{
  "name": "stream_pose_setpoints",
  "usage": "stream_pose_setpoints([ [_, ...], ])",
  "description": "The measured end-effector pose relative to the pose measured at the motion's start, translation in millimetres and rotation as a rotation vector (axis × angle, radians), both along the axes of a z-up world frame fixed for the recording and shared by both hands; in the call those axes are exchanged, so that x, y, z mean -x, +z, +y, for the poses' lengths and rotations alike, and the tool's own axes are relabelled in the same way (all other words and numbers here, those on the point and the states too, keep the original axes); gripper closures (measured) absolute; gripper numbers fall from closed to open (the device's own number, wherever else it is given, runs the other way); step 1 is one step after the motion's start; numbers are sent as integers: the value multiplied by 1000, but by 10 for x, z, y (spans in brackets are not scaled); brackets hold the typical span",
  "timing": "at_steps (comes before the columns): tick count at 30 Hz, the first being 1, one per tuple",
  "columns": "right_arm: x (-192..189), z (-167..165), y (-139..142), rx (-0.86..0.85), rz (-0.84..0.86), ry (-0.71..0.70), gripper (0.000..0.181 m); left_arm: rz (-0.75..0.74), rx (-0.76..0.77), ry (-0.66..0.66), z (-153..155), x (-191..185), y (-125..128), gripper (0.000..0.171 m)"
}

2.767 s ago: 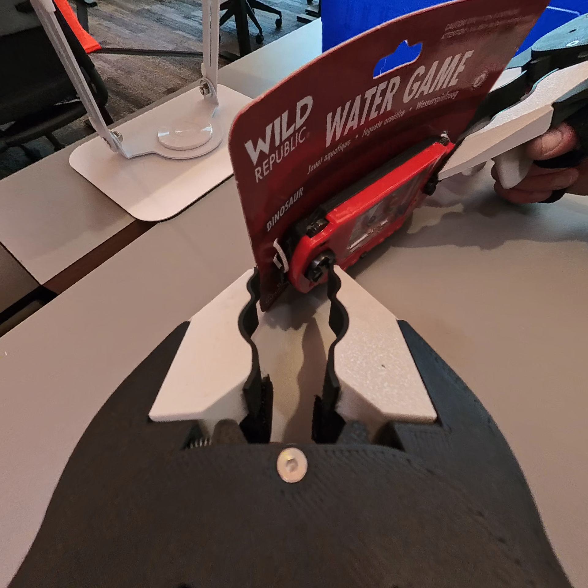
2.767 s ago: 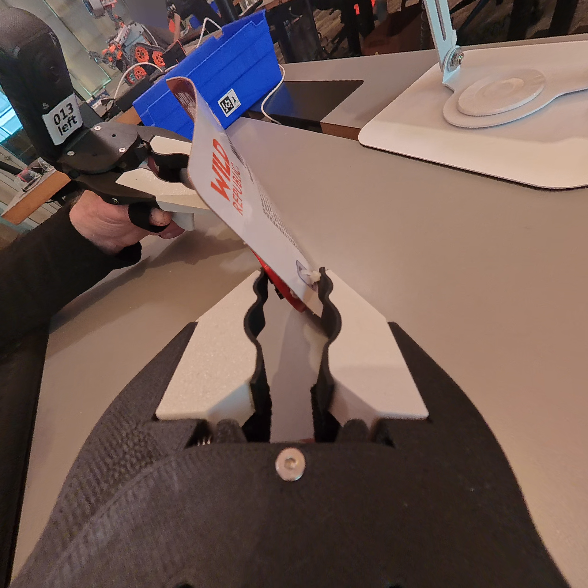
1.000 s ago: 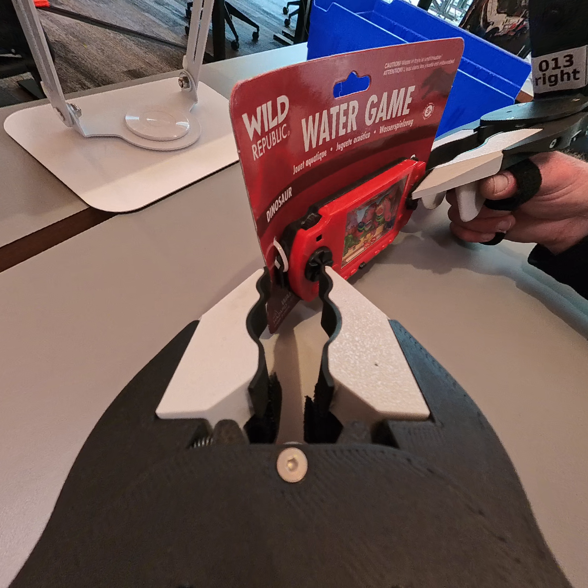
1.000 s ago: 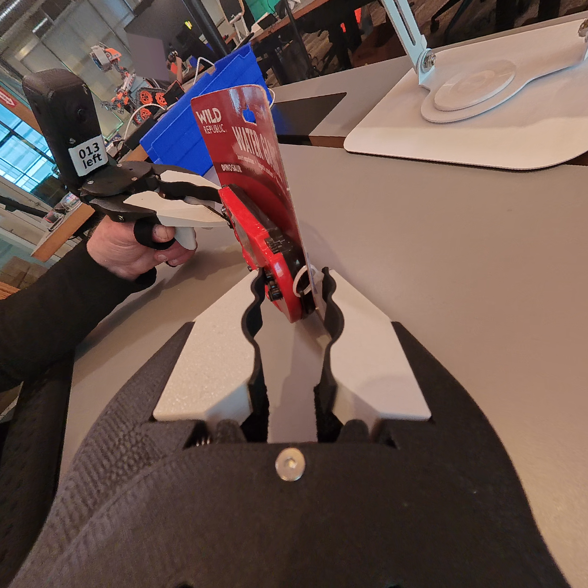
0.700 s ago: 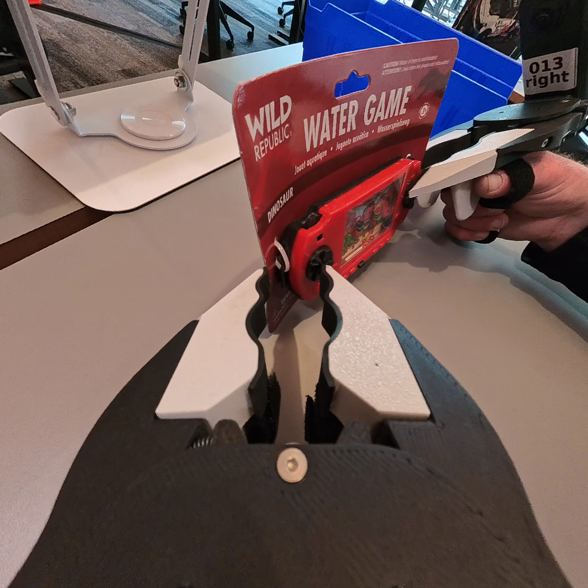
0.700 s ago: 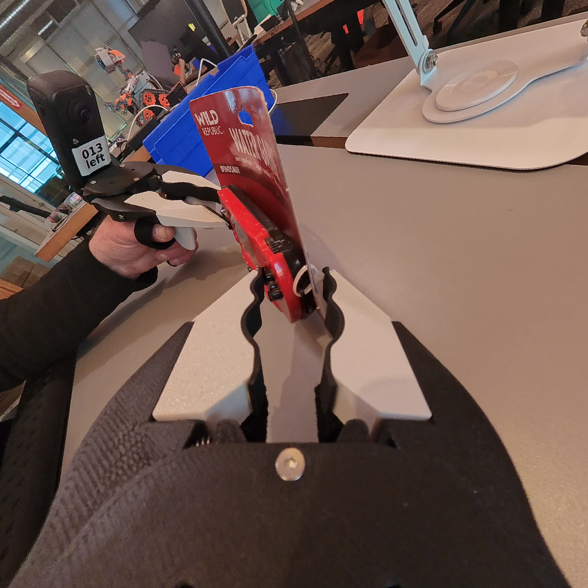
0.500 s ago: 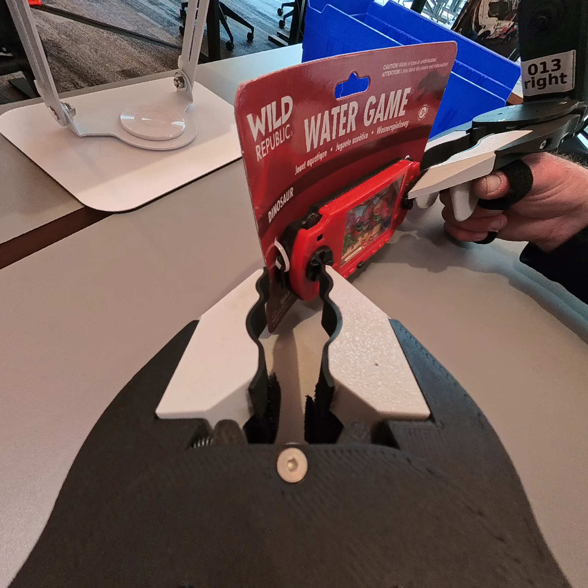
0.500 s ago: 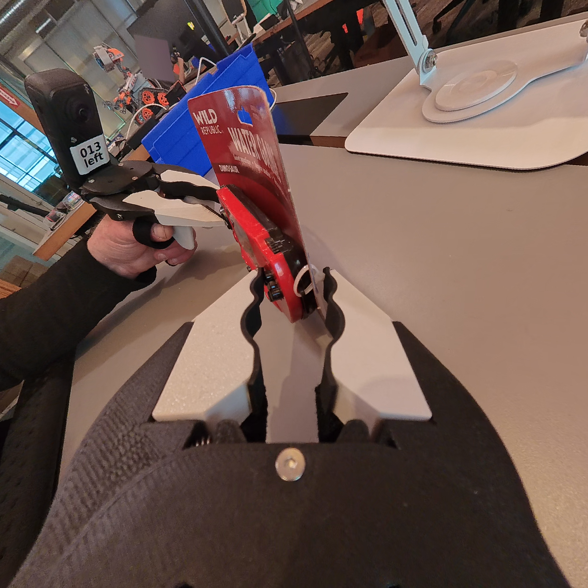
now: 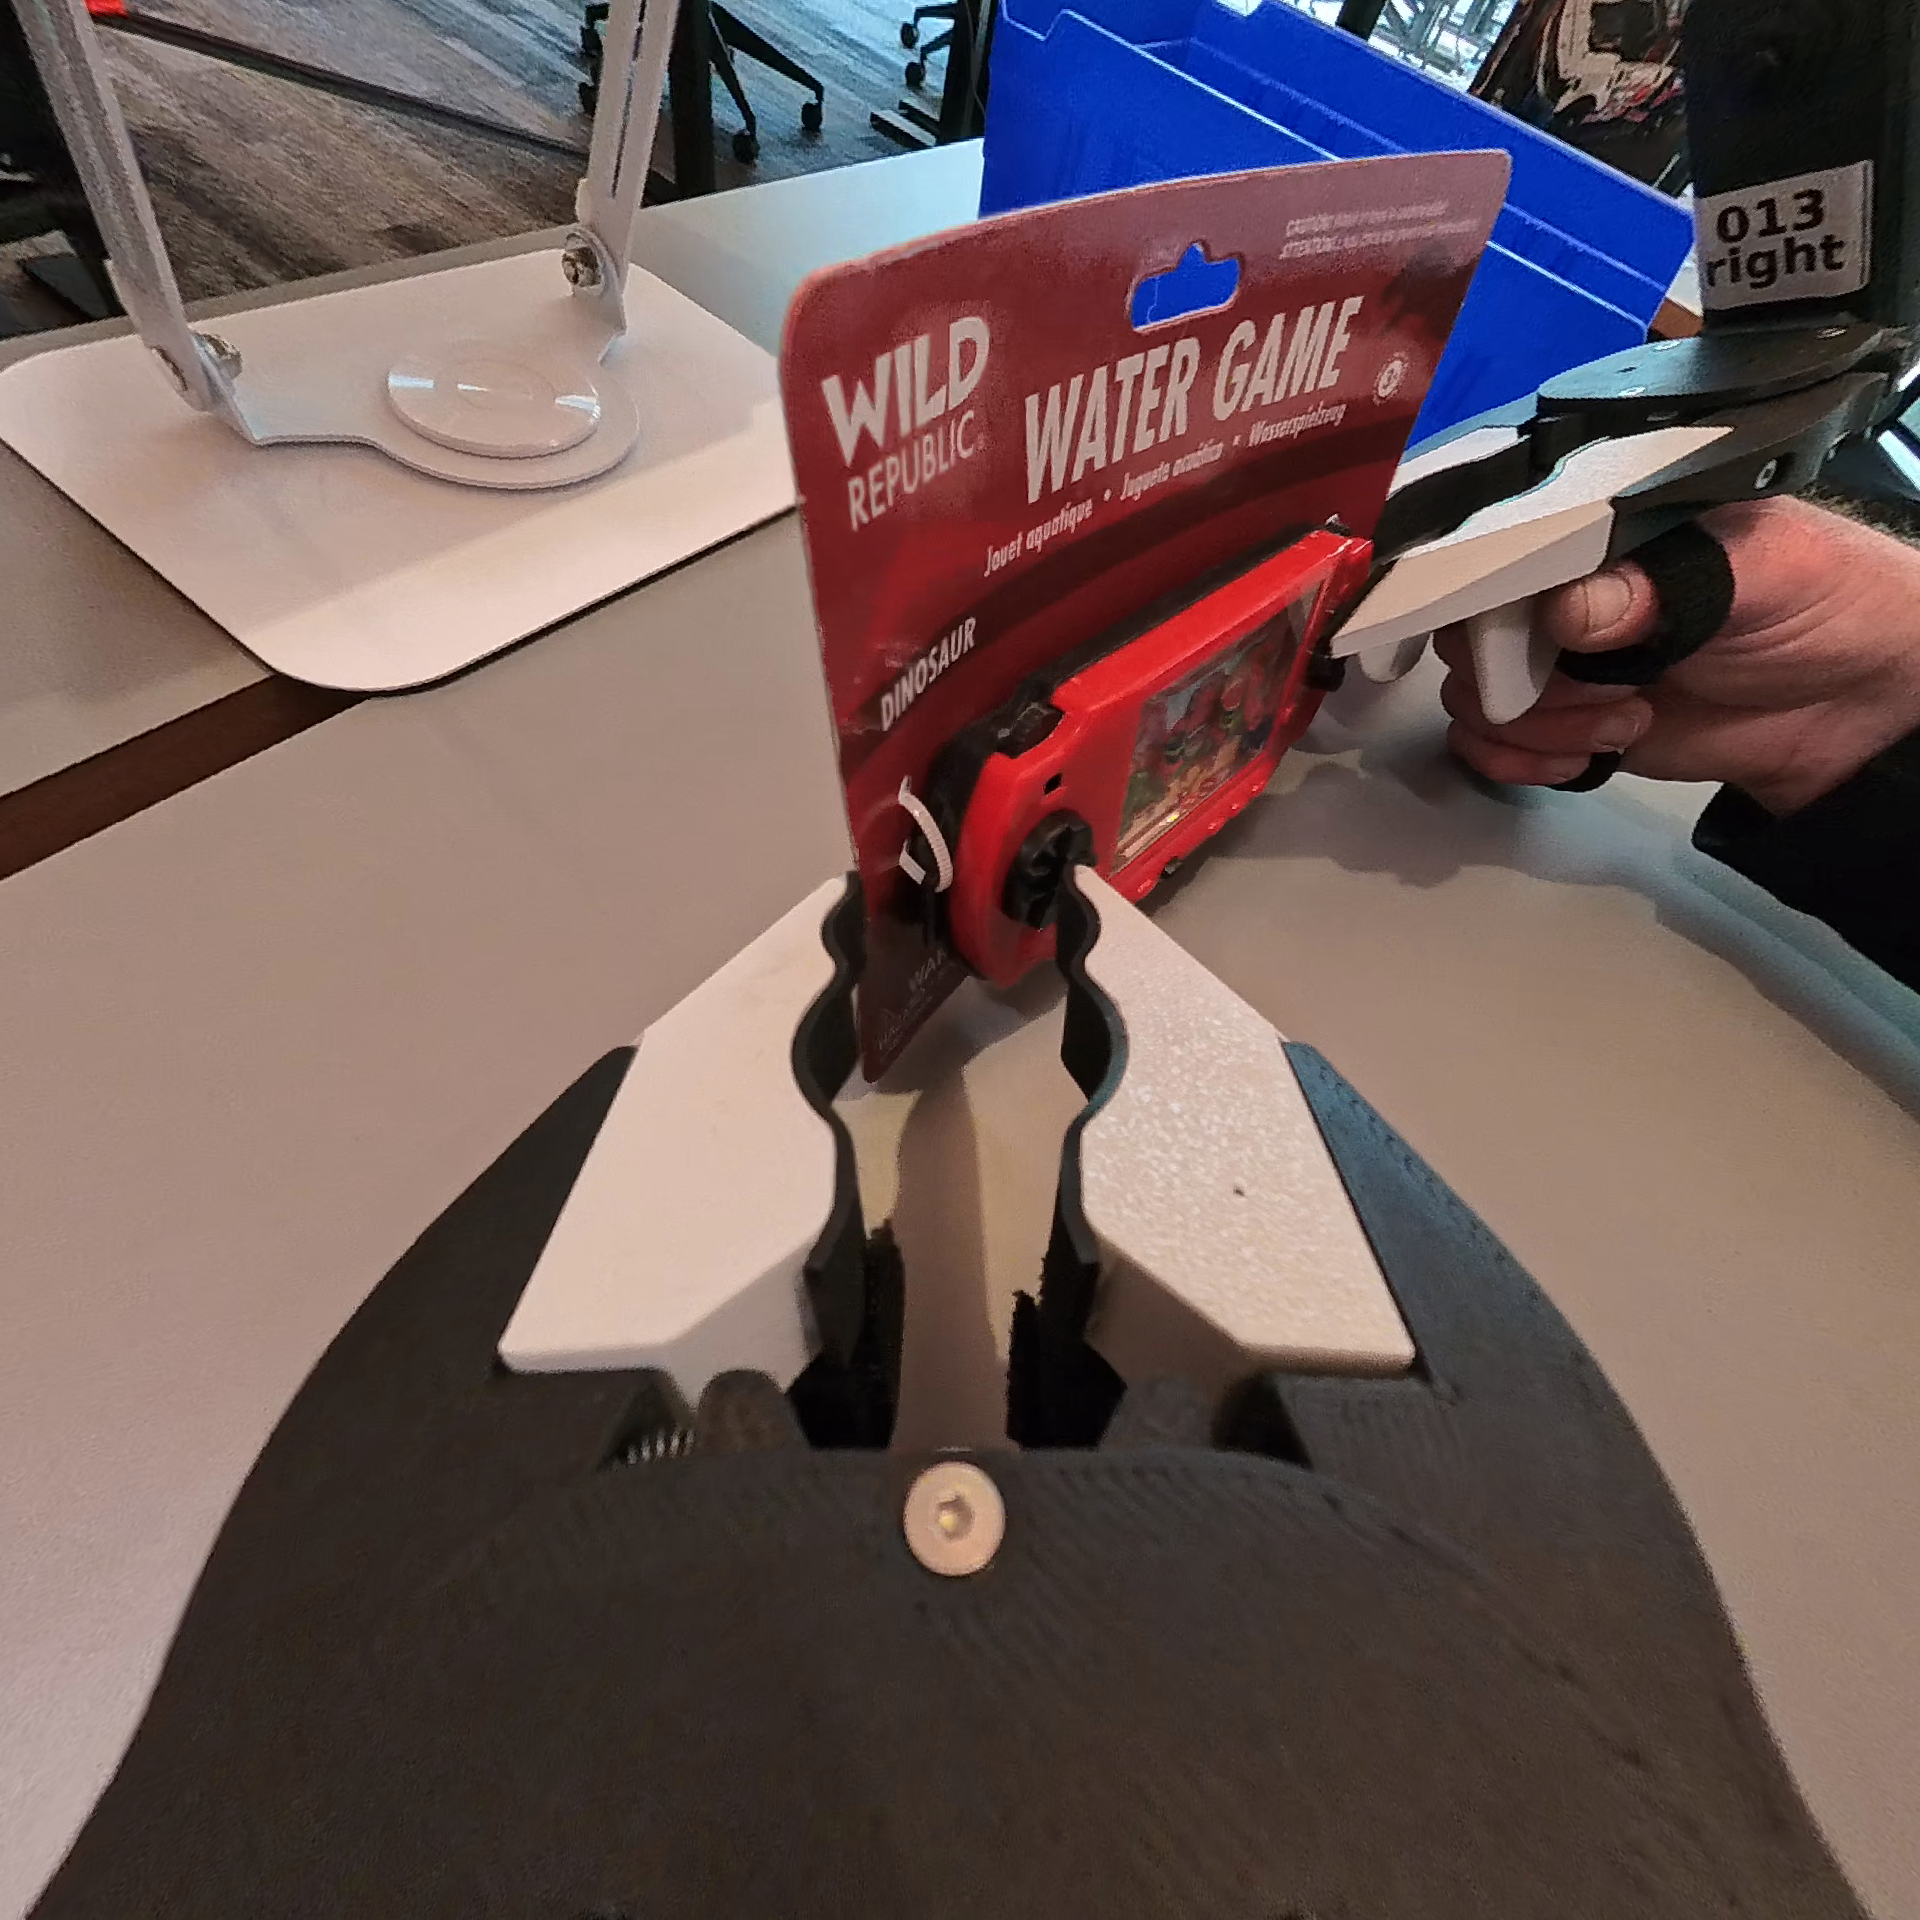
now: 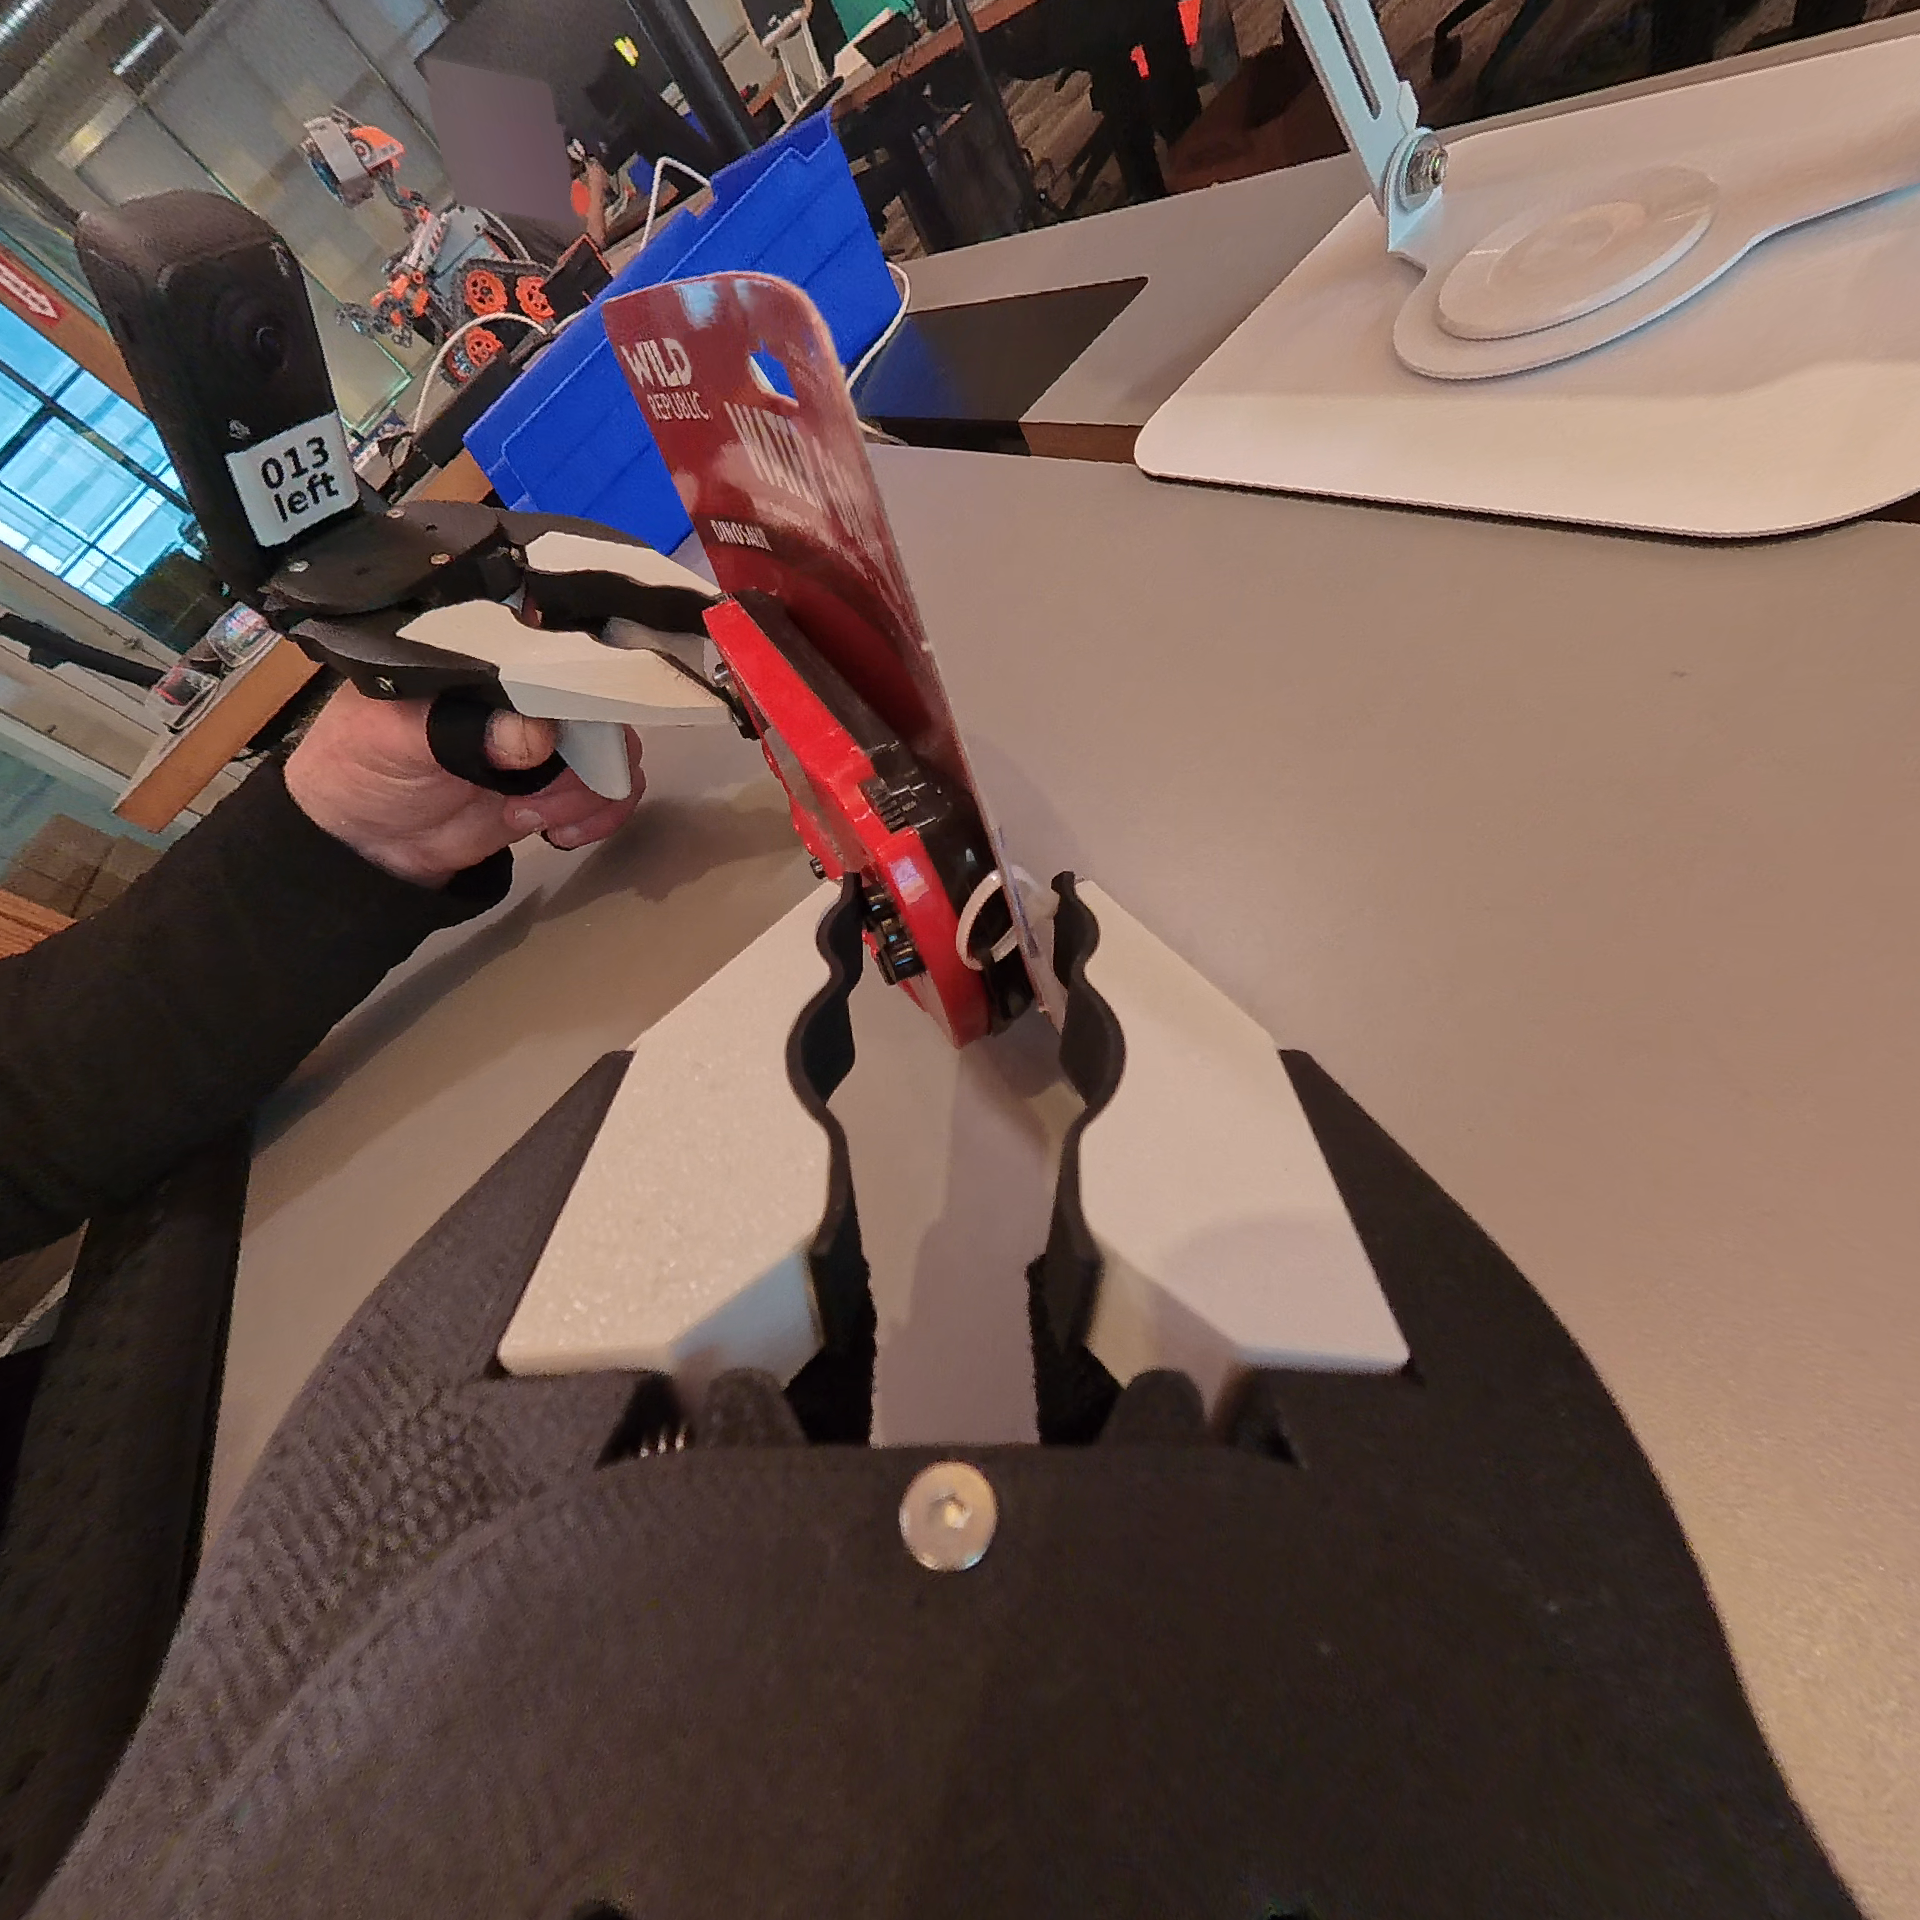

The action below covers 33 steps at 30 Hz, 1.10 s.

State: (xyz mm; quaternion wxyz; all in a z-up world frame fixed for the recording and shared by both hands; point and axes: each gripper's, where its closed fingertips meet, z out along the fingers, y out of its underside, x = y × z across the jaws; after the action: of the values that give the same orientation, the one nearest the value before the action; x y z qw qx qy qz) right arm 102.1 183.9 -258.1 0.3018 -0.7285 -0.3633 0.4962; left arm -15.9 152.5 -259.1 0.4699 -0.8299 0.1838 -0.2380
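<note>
A red handheld water-game toy (image 9: pixel 1143 748) is tied to a red backing card (image 9: pixel 1091 416) and stands upright just above the grey table (image 9: pixel 416 935). My left gripper (image 9: pixel 963 888) is shut on the toy's near end, clamping card and toy together. My right gripper (image 10: pixel 956 894) is shut on the opposite end of the toy (image 10: pixel 862 790). Each gripper shows in the other's view, held by a hand: the right one (image 9: pixel 1351 623) and the left one (image 10: pixel 717 655). The card (image 10: pixel 790 488) leans slightly away from me in the right wrist view.
A blue bin (image 9: pixel 1195 125) stands behind the toy and also shows in the right wrist view (image 10: pixel 707 343). A white stand base (image 9: pixel 364 499) lies on the table; it also shows in the right wrist view (image 10: pixel 1558 364). A dark flat panel (image 10: pixel 997 343) lies beyond the card.
Since 2.8 s ago the toy has been tipped from leaning over to upright, with both grippers still clamped on its ends. Over the last second it has barely moved.
</note>
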Motion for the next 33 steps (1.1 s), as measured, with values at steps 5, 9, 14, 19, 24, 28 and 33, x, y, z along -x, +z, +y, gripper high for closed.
stream_pose_setpoints([
  [5, 5, -1, 1, 9, 7, 0, 147, -25, 12, 18, 19, -3, 14, 145],
  [9, 8, 3, -2, 9, 5, -3, 147, -43, 19, 30, 41, 1, 14, 146],
  [14, 0, 7, -9, 10, 3, -5, 147, -31, 18, 32, 39, -8, 19, 146],
  [19, -2, 7, -6, 7, 2, -5, 147, -32, 18, 30, 32, -10, 20, 146],
  [24, -16, 18, -8, -3, 2, -9, 146, -33, 23, 15, 15, -20, 17, 140],
  [28, -9, 9, -17, -4, 1, -3, 146, -28, 21, 27, 28, -8, 18, 135],
  [33, -11, 3, -17, -3, 0, 0, 147, -21, 24, 27, 21, -14, 23, 133],
])
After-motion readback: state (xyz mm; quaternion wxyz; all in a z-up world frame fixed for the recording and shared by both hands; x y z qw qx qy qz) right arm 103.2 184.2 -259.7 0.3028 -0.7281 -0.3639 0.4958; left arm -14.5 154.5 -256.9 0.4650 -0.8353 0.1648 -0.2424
